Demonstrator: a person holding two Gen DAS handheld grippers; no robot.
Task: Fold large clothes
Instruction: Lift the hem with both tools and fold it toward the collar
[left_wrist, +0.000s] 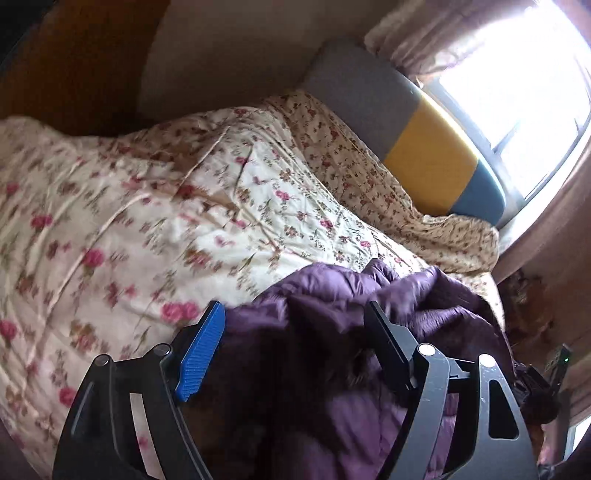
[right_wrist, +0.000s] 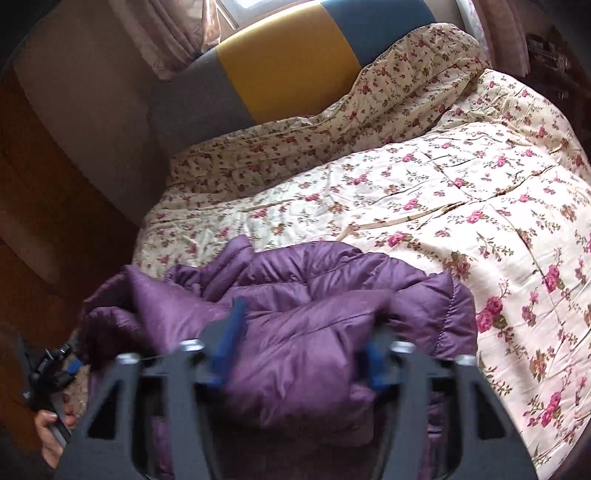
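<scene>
A: Where's the purple puffer jacket (right_wrist: 295, 314)?

B: Bunched on the near edge of the bed, on the rose-print quilt (right_wrist: 461, 192), right under both tools. Part of it bulges up between the fingers of the right gripper (right_wrist: 303, 343).

A: Is that gripper pinching it?

B: No. Its jaws stand wide, and the blue pads (right_wrist: 231, 332) sit either side of the padded fold without pressing it. Nothing is held.

A: And the left gripper (left_wrist: 295, 325)?

B: Also spread wide. The jacket (left_wrist: 332, 314) lies between and just ahead of its fingers, loose, not clamped. Its blue pad (left_wrist: 201, 354) is over the jacket's edge, next to the quilt (left_wrist: 129, 206).

A: What's beyond them?

B: A small-flowered duvet (right_wrist: 369, 110) heaped ahead against the grey, yellow and blue headboard (right_wrist: 288, 66). A hand (right_wrist: 51, 428) shows to the right gripper's lower left.
</scene>
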